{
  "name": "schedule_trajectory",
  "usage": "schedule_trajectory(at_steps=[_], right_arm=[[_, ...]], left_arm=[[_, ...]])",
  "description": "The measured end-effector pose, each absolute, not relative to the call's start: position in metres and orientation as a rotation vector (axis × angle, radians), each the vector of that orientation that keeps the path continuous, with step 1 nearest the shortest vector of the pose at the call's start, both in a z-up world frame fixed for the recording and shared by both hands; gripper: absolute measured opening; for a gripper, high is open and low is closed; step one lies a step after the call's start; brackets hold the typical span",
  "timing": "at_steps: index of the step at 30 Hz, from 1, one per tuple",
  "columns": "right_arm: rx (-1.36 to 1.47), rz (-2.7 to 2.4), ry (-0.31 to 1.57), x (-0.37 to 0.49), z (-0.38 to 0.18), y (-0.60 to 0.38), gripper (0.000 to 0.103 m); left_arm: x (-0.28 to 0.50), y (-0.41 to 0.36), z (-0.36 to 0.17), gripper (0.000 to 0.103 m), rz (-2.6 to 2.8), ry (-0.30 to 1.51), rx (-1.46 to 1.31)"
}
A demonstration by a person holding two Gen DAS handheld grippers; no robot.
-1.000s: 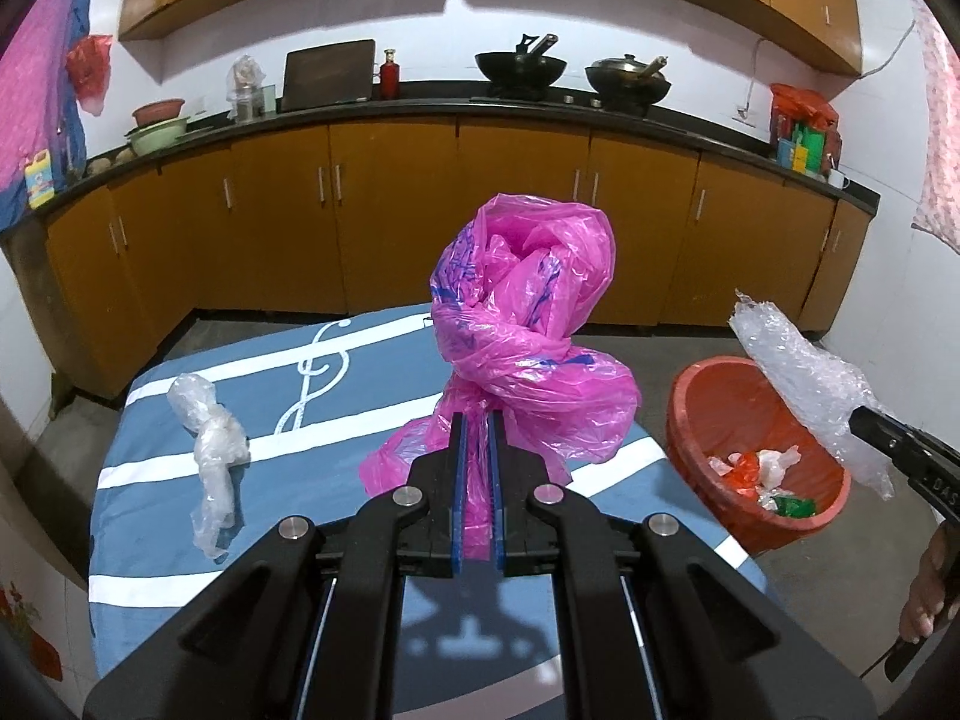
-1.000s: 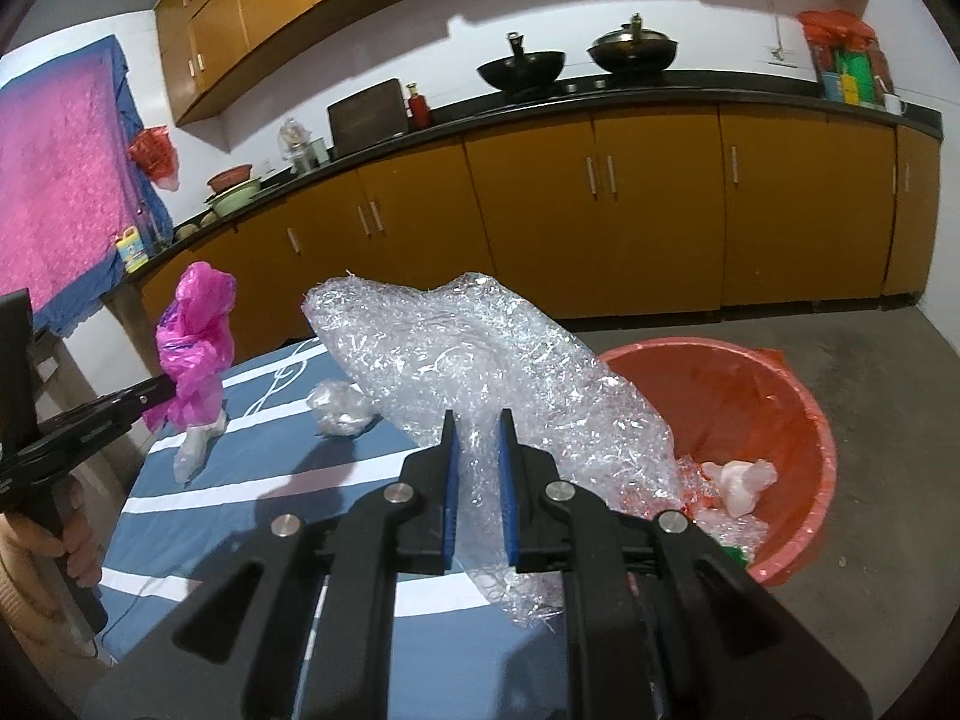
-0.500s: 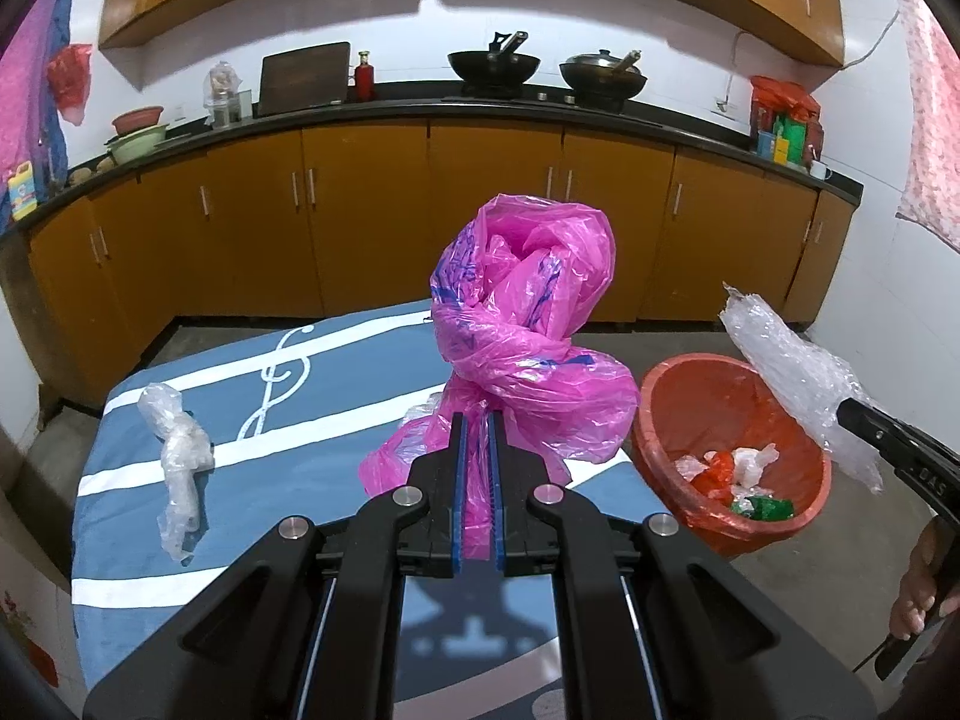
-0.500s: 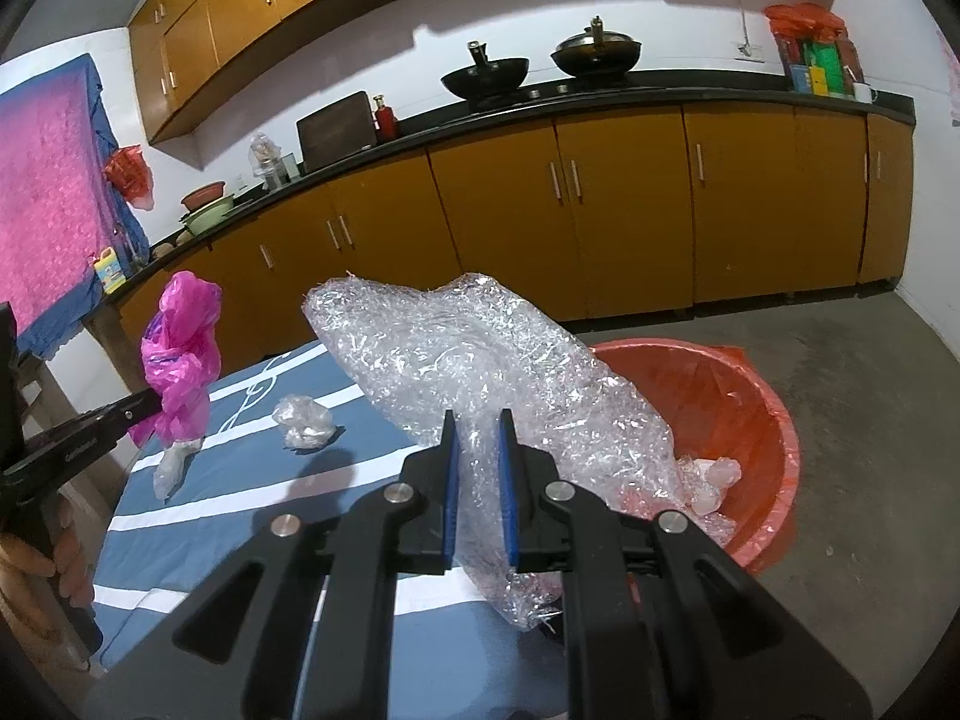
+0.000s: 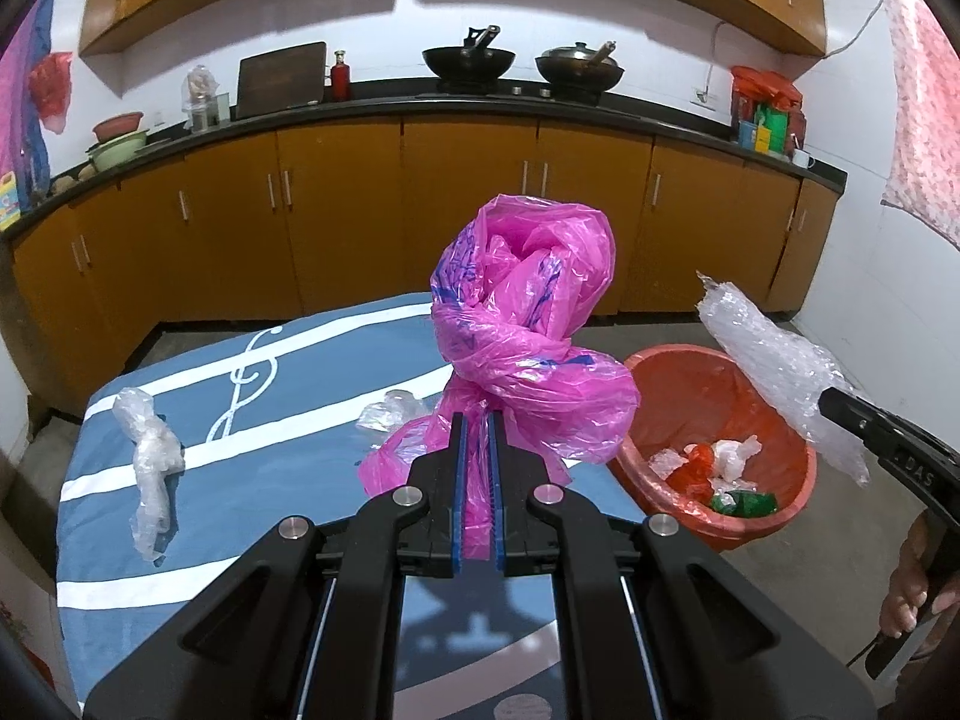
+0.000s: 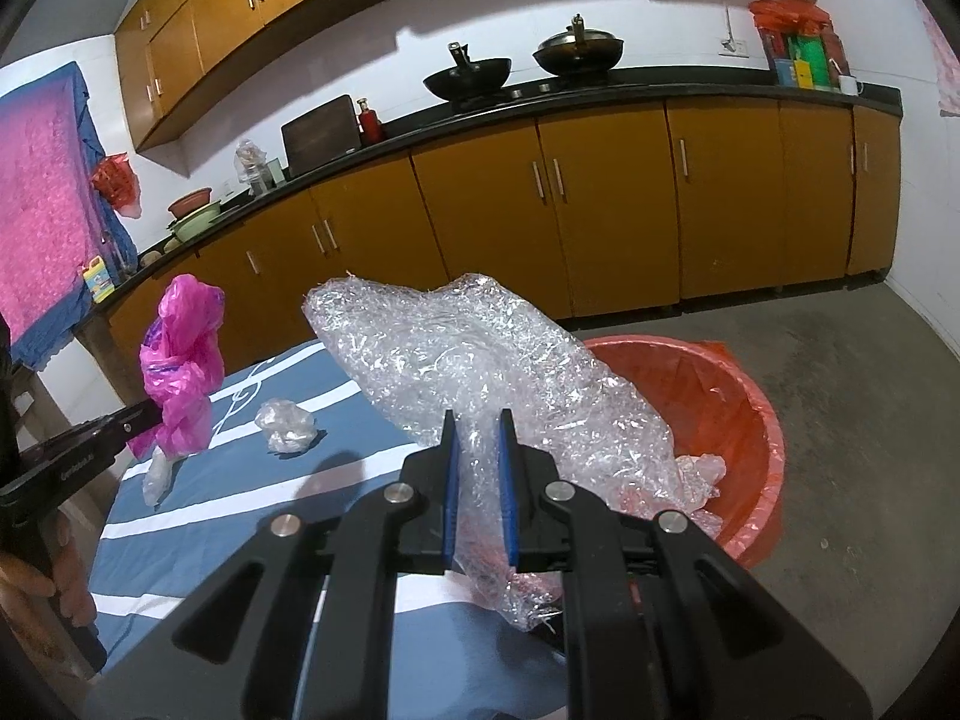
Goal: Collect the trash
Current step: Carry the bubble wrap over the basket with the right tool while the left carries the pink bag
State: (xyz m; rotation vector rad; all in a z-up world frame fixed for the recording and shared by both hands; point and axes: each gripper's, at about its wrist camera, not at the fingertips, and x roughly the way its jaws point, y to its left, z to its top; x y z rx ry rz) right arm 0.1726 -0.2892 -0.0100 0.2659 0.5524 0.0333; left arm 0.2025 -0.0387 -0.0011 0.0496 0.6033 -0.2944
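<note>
My left gripper (image 5: 475,426) is shut on a knotted pink plastic bag (image 5: 528,324) and holds it above the blue striped tablecloth (image 5: 288,480). My right gripper (image 6: 477,426) is shut on a sheet of clear bubble wrap (image 6: 480,354), held over the table's right edge beside the orange basin (image 6: 738,420). The basin (image 5: 684,396) stands on the floor with several scraps inside. The bubble wrap (image 5: 774,360) also shows in the left wrist view, and the pink bag (image 6: 180,360) in the right wrist view.
A long clear plastic scrap (image 5: 147,456) lies at the table's left side. A small crumpled clear scrap (image 6: 285,423) lies mid-table. Orange kitchen cabinets (image 5: 468,204) with a black counter run behind. Bare concrete floor (image 6: 840,390) lies to the right.
Both grippers have shifted right toward the basin with their loads. The basin now sits closer in the left wrist view, and a small clear scrap has come into sight beside the pink bag.
</note>
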Motion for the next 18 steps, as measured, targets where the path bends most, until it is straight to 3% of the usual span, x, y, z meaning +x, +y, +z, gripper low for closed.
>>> schedule_trajectory(at_steps=[18], right_arm=[[0.299,-0.115,0.555,0.173,-0.017,-0.32,0.013]], left_arm=[[0.205,-0.098,-0.01,0.006,-0.385,0.638,0.031]])
